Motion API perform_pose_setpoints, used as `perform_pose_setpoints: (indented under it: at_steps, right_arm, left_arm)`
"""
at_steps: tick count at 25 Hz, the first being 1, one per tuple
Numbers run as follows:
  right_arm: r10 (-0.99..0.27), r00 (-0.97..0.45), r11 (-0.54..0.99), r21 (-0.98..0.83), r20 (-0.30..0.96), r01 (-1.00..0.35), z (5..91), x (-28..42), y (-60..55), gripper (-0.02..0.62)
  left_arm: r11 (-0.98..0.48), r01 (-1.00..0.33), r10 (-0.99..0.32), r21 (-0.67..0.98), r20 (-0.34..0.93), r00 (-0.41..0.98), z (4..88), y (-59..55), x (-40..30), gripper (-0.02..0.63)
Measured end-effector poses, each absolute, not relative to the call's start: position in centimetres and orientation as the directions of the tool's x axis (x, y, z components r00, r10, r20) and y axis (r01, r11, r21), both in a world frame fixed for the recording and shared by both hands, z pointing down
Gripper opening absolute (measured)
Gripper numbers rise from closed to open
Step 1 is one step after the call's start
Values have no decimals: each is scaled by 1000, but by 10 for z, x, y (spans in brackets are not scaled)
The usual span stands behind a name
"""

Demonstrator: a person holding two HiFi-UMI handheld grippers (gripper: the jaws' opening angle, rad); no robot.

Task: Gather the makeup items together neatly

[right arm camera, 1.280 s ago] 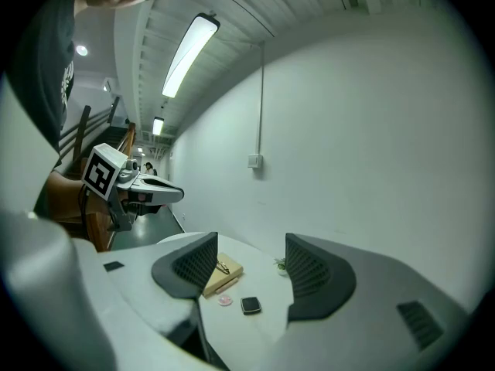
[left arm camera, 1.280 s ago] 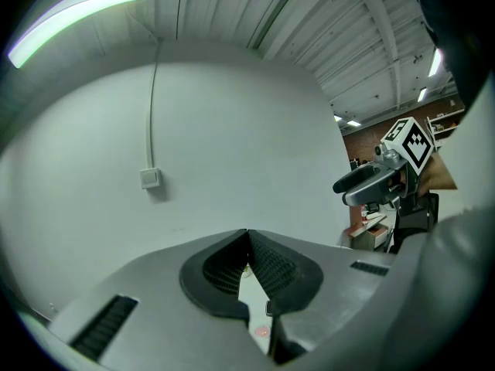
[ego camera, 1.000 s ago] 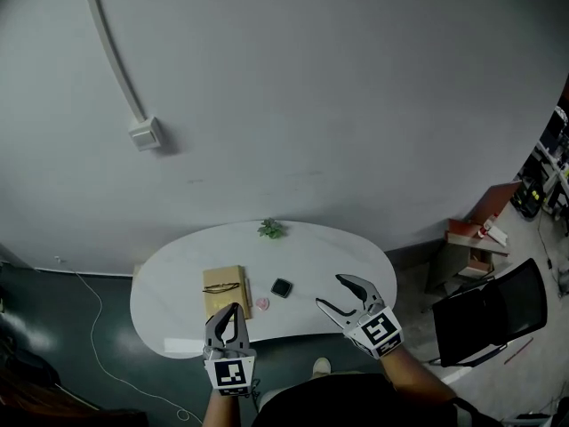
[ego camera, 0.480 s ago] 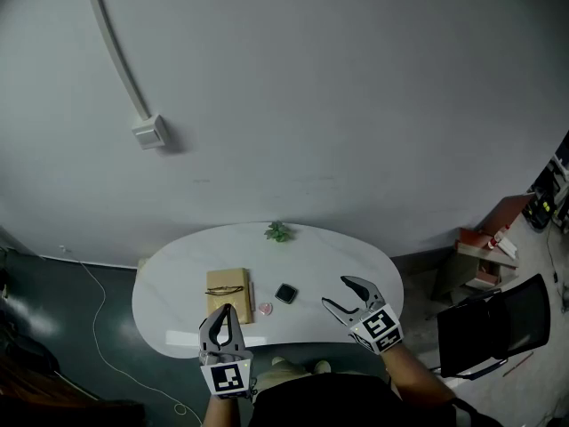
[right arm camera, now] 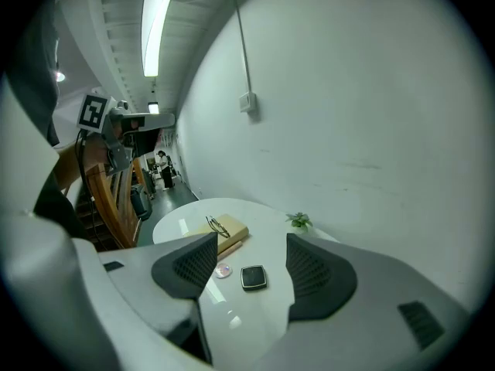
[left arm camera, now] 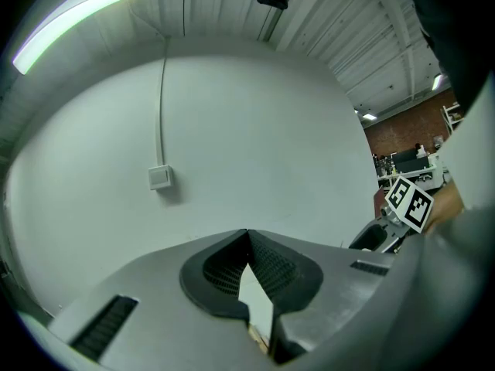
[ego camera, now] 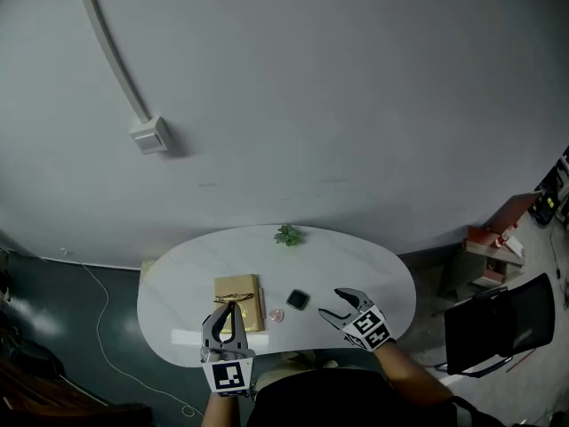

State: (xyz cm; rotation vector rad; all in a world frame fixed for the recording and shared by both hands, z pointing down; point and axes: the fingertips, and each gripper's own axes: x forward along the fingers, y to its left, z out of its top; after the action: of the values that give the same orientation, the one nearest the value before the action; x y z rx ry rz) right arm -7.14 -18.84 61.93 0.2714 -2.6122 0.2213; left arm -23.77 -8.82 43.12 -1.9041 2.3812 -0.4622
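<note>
Reference object: tan book (ego camera: 240, 291), lying on the left half of the white oval table (ego camera: 378, 278); a pair of glasses (right arm camera: 216, 226) rests on top of the book; a small pink round item (ego camera: 276, 316) lies just right of the book's near corner, apart from it; the black compact (ego camera: 298, 300) lies right of the book, beyond the pink item and near it; a small green plant (ego camera: 287, 235) stands past the book's far right corner, at the table's wall-side edge. Left gripper (ego camera: 231, 311): at the near edge of the book, above it; fingertips closed together, nothing between them. Right gripper (ego camera: 330, 304): well right of the book, just past the compact, over the table; fingers spread apart and empty, pointing toward the compact, clear of it.
</note>
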Motion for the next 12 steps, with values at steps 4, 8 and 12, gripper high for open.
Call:
perform_pose_setpoints:
  at_steps: [4, 8, 12]
  right_arm:
    - [-109, -833, 970, -124, 542, -207, 650, -97, -190, 278]
    - [-73, -807, 971, -144, 587, -192, 680, -121, -191, 278]
    - [-27, -763, 975, -152, 646, -164, 714, -136, -191, 278]
  left_arm:
    - [170, -951, -968, -259, 137, -210, 429, -105, -255, 21]
    - [154, -952, -960, -265, 189, -208, 450, -113, -282, 21]
    - [137, -959, -961, -249, 200, -190, 459, -128, -297, 21]
